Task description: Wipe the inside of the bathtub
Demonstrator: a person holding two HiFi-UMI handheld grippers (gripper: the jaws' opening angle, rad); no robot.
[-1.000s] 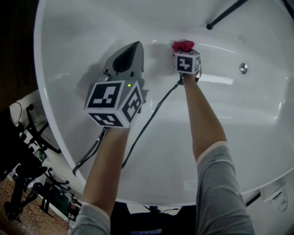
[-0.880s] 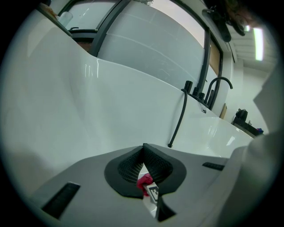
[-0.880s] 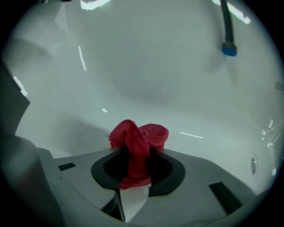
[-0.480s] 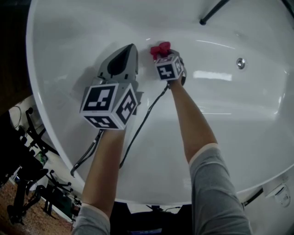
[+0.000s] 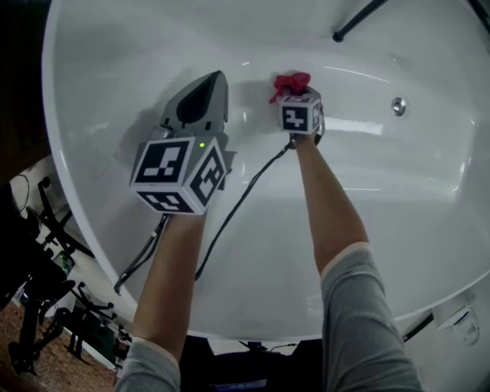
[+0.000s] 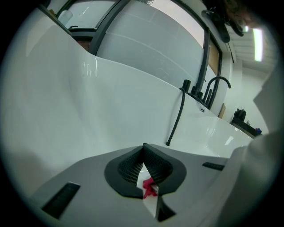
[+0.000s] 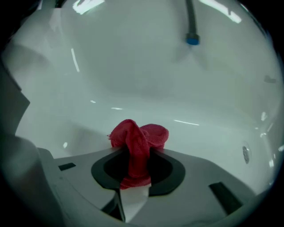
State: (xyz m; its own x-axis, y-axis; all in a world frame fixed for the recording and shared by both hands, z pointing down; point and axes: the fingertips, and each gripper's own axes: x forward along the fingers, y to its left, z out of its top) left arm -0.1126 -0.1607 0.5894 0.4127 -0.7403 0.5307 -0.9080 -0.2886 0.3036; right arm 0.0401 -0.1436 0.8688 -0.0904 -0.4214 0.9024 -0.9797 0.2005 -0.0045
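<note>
The white bathtub (image 5: 115, 69) fills the head view. A bunched red cloth (image 5: 291, 83) presses against the tub's inner wall, and my right gripper (image 5: 295, 92) is shut on it. In the right gripper view the red cloth (image 7: 137, 142) sticks up from between the closed jaws of the right gripper (image 7: 135, 153). To its left, my left gripper (image 5: 218, 78) hovers over the tub wall, shut and holding nothing. In the left gripper view the left gripper (image 6: 143, 150) has its jaws together, and a bit of the red cloth (image 6: 150, 188) shows through the gap below.
A round metal fitting (image 5: 396, 105) sits on the tub wall right of the cloth. A black hose (image 5: 356, 19) hangs in from the top right; the same hose (image 6: 175, 117) shows beside black taps (image 6: 213, 88). Cables trail from both grippers. Dark equipment (image 5: 46, 306) stands outside the tub at lower left.
The right gripper slid the red cloth left along the tub wall, then back right to near where it was. The left gripper has barely moved.
</note>
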